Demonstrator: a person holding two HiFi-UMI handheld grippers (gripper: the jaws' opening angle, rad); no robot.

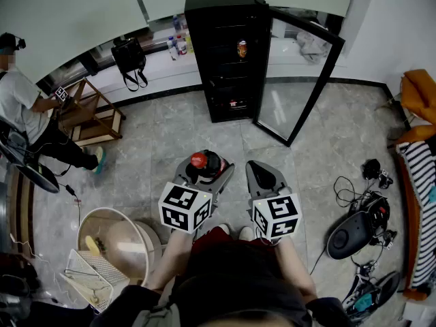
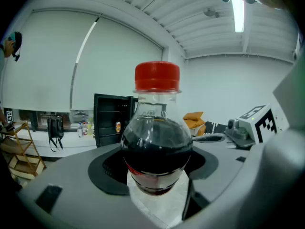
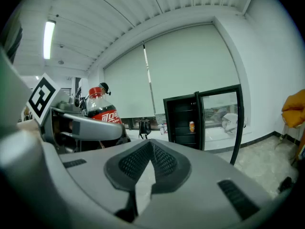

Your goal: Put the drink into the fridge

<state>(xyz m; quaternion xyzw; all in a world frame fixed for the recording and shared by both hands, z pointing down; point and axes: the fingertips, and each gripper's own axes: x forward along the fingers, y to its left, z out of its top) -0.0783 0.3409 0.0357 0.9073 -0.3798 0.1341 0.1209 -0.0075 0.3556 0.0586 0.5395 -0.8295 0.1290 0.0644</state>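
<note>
At the left edge of the room a person (image 1: 20, 107) sits beside a wooden rack (image 1: 88, 111) on the tiled floor. Near them, in the floor's lower left corner, are a round pale tub (image 1: 112, 240) and a white wire basket (image 1: 85, 278). Along the low ledge under the far wall hangs a black bag (image 1: 129, 56), with a few small bottles (image 1: 177, 44) just beside it.

In the middle, the left tongs (image 1: 206, 172) are spread wide and clamped on the cola bottle (image 2: 157, 142). Its dark round body sits between the two pads, with its red cap (image 2: 157, 76) up. The bottle is held above the floor close to the holder's knees, well apart from the fridge.

The black fridge (image 1: 221, 53) stands against the far wall with its glass door (image 1: 303, 80) swung open to the right. A can (image 1: 242, 48) rests on an upper shelf inside.

The right tongs (image 1: 264, 172) are just beside the left ones. Their tips are closed together with nothing between them.

Toward the floor's right edge lie a black gadget (image 1: 351, 230) with tangled cables and a striped cloth (image 1: 419, 203).
</note>
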